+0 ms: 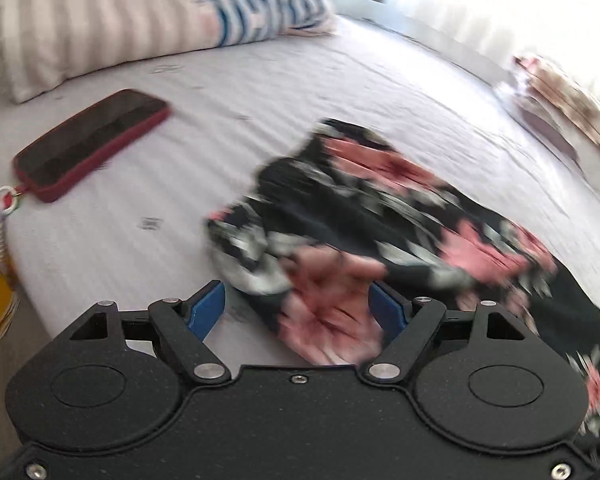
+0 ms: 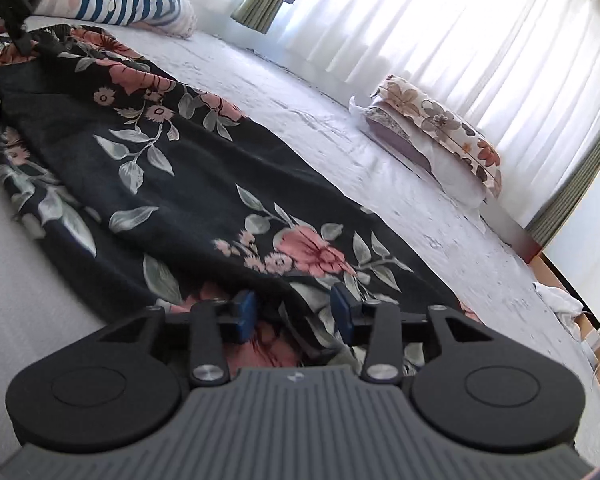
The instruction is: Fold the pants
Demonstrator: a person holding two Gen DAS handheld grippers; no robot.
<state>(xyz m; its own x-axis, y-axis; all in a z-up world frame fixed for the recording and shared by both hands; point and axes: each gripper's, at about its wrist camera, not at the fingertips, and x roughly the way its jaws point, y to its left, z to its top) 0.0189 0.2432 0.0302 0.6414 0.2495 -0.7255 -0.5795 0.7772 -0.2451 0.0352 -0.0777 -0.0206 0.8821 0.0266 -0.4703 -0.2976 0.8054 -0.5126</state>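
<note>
My left gripper (image 1: pixel 296 308) stood wide, jaws straddling a bunched end of the floral pants (image 1: pixel 380 216), cloth between but unclamped | my right gripper (image 2: pixel 294 314) stood partly spread over the other end (image 2: pixel 172 168), fabric in the gap | pants lay along the mattress (image 2: pixel 340 120), long axis running between my grippers.

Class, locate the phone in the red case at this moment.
In the left wrist view, the phone lies on the bed sheet at left, below the striped pillow and left of the floral pants.
</note>
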